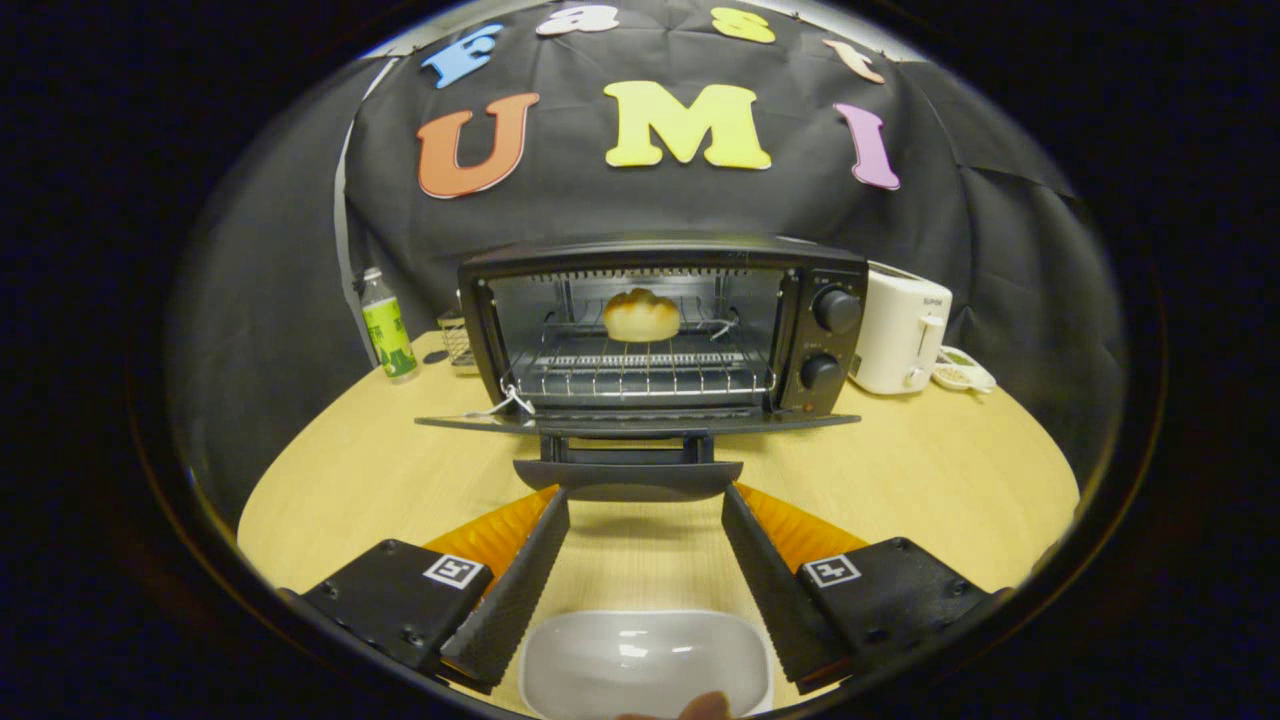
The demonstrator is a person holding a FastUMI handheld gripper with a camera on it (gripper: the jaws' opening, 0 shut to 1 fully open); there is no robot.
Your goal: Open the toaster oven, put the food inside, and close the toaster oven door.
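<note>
Left of centre in the frame, a green-labelled bottle (386, 328) stands on the table (940, 470). At centre, the toaster oven (662, 325) sits with its door (637, 423) folded down flat; the bread roll (641, 315) rests on the wire rack inside. To the right stands a white toaster (900, 330). At bottom centre, the jaws (645, 510) are spread wide and hold nothing, tips just below the door handle (628, 478), a white dish (645, 662) between them.

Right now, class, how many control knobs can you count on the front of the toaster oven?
2. The upper knob and the lower knob sit one above the other on the toaster oven, right of its open door. The open gripper is just before the door handle.
</note>
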